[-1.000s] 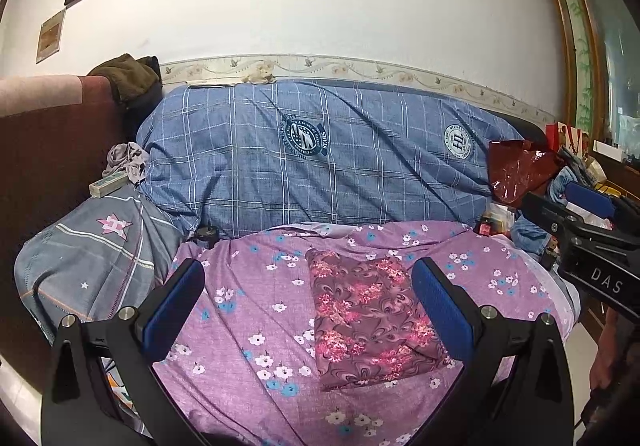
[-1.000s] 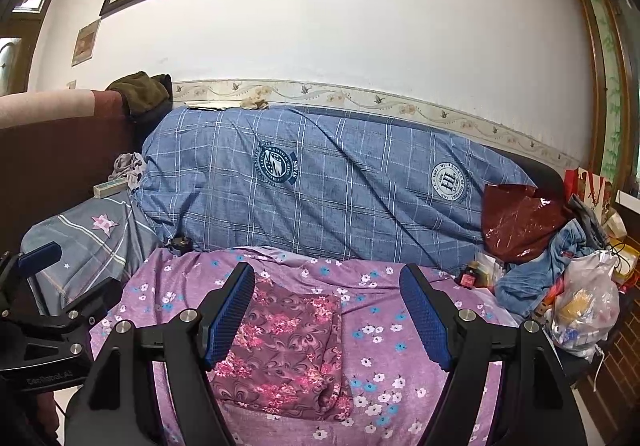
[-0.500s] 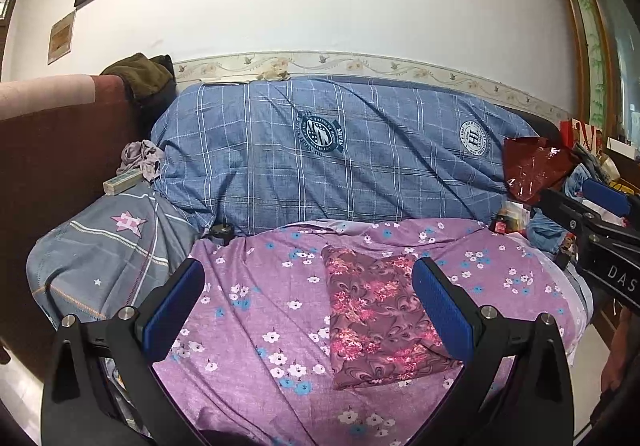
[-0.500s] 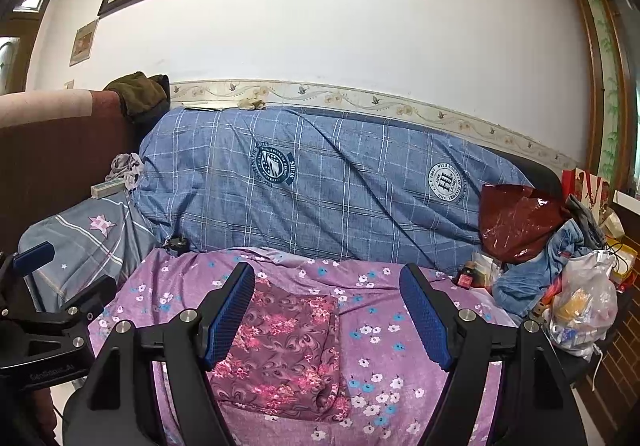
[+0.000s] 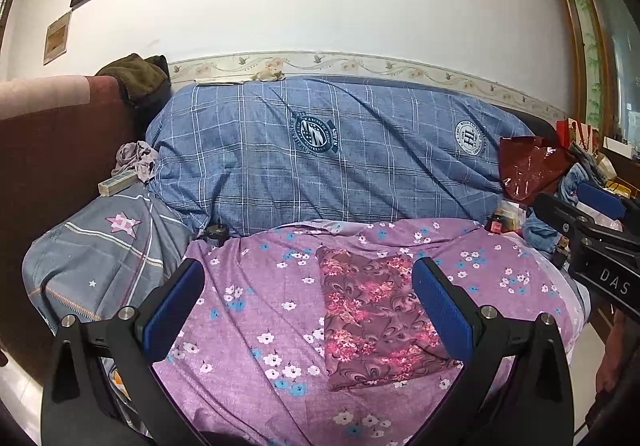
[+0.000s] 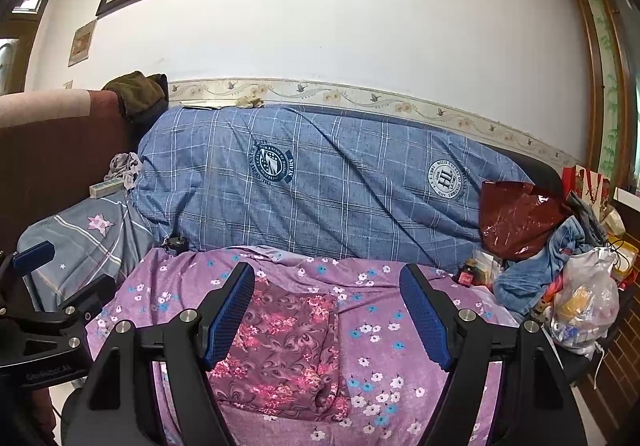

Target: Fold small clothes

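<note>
The maroon floral garment (image 5: 372, 316) lies flat on the purple flowered sheet (image 5: 256, 310) that covers the sofa seat, already a neat rectangle, nearer the seat's right side and running from near the backrest toward the front edge. Both tongs are released and hold nothing: the left tongs (image 5: 308, 310) and the right tongs (image 6: 326, 316) hover above the seat, pads spread wide. The cloth looks thin, light and limp, so it should drape and slide on the sheet rather than keep shape. Best taken by pinching 2 corners of 1 short edge, 1 per tool, lifting only that layer.
</note>
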`<state>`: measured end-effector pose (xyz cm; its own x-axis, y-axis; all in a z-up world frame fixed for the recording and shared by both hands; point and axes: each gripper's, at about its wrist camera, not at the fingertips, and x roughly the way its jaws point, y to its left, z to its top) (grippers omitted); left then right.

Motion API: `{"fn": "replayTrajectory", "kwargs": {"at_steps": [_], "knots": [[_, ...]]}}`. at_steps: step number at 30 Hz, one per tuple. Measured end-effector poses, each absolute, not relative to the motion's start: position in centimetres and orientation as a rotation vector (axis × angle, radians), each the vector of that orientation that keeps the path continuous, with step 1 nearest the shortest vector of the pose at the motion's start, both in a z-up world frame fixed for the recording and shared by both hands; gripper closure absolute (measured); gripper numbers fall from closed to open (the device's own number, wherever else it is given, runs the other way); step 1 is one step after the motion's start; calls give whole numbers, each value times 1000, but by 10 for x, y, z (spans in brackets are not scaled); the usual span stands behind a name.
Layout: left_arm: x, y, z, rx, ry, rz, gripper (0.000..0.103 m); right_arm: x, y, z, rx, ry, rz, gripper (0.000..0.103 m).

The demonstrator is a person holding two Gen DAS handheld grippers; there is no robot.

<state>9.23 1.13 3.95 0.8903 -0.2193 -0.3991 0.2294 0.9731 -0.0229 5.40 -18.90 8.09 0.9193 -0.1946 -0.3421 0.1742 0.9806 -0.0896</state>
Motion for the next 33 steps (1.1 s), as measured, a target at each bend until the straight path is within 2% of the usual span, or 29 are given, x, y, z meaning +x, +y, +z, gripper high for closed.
{"fn": "replayTrajectory", "kwargs": {"at_steps": [33], "knots": [[110,15,21,13,473,-200,0,77,-191,56,-51,414,-192,26]]}}
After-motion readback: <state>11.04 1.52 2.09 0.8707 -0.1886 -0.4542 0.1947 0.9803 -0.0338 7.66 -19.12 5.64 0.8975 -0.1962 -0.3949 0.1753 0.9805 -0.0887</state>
